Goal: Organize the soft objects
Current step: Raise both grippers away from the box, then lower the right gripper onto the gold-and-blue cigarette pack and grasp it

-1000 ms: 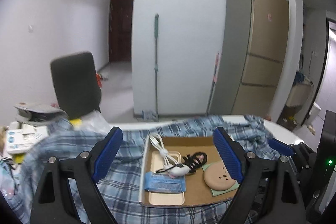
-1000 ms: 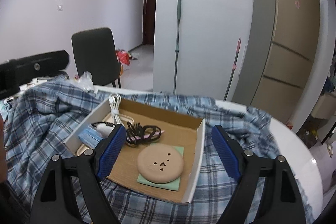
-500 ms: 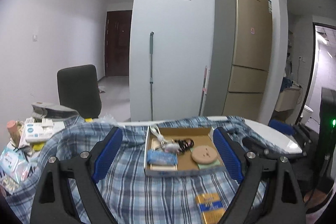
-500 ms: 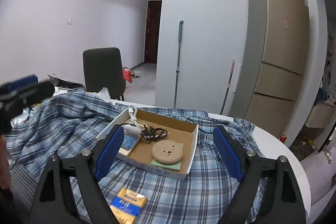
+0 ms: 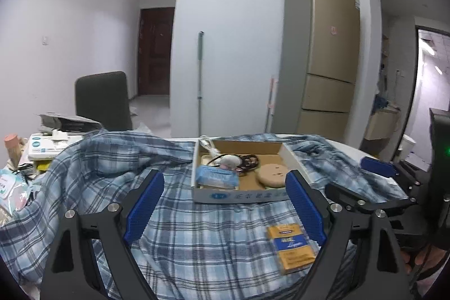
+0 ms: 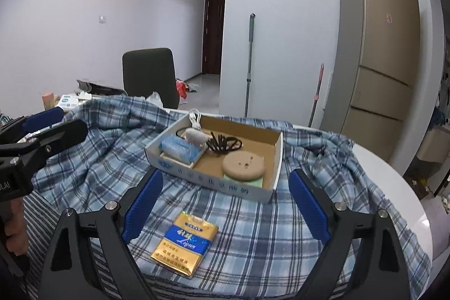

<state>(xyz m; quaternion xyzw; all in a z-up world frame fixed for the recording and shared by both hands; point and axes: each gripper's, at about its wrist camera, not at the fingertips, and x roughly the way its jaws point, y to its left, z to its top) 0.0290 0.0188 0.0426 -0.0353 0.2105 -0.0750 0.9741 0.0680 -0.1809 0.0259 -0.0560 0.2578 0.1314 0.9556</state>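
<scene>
A blue plaid shirt (image 5: 98, 167) (image 6: 107, 159) lies spread and rumpled over the table. On it stands a shallow cardboard box (image 5: 242, 197) (image 6: 208, 182) holding a blue tissue pack (image 5: 216, 177) (image 6: 180, 149), a white cable, a black cord (image 6: 225, 144) and a round tan disc (image 5: 272, 175) (image 6: 243, 166) on a green pad. A gold and blue pack (image 5: 291, 248) (image 6: 185, 243) lies on the shirt in front of the box. My left gripper (image 5: 224, 176) hovers open and empty, short of the box. My right gripper (image 6: 225, 175) hangs beside it, jaws opening, nothing between them.
A dark chair (image 5: 102, 100) stands behind the table on the left. Boxes and packets (image 5: 42, 145) crowd the table's left end. The white table edge (image 6: 393, 182) shows bare at the right. A tall fridge (image 5: 329, 61) and a mop handle stand at the back wall.
Both grippers have drawn back from the box, which now looks smaller and farther off. The gold and blue pack has come into view in front of it.
</scene>
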